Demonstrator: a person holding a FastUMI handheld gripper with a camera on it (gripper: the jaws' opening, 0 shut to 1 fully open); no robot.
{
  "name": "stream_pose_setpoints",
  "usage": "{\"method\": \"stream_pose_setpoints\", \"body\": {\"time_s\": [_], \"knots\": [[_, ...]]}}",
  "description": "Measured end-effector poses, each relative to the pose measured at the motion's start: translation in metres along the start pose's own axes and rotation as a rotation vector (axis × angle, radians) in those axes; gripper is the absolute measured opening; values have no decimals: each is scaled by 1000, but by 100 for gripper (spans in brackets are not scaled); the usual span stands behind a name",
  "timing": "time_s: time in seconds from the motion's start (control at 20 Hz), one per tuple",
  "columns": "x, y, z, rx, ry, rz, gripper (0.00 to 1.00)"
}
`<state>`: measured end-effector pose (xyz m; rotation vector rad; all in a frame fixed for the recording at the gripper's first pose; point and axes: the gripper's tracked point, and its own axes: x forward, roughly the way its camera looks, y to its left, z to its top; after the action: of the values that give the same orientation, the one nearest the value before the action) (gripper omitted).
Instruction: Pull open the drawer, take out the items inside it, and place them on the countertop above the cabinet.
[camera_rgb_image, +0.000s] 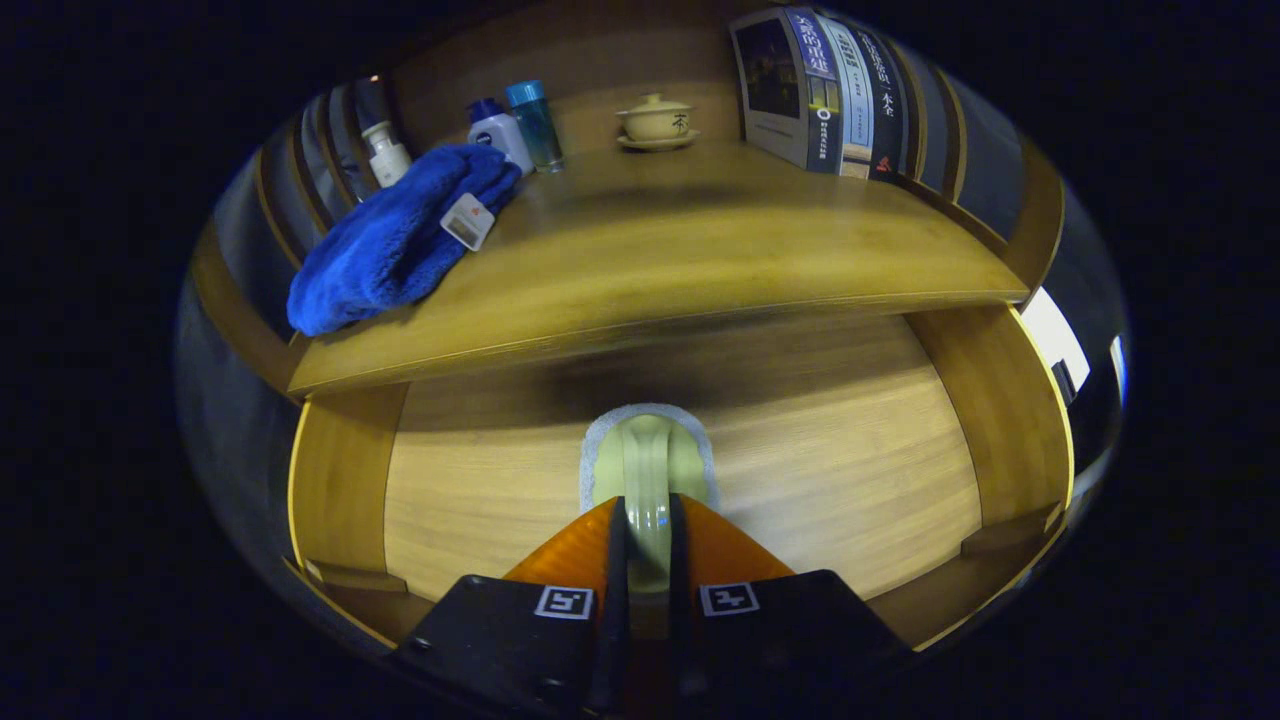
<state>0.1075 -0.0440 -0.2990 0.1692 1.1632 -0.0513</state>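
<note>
The wooden worktop (700, 250) is carrying a blue towel (395, 240), 3 bottles (500, 130) behind it, a lidded cup (656, 120) on a saucer, and books (830, 90) standing at the right. Below it, the drawer (850, 450) is sitting pulled open. The claw (648, 530) is reaching into the drawer with its 2 fingers (615, 540) pressing together on a pale green brush (648, 465), whose handle is running between them and whose head is lying just ahead on the drawer floor.
</note>
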Motion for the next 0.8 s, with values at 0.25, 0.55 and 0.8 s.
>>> {"method": "stream_pose_setpoints", "body": {"time_s": [0.25,0.55,0.8], "knots": [[-47,8,1,-14,-71,54,25],[-112,11,51,-56,-252,83,25],[-139,17,140,-96,-467,99,25]]}}
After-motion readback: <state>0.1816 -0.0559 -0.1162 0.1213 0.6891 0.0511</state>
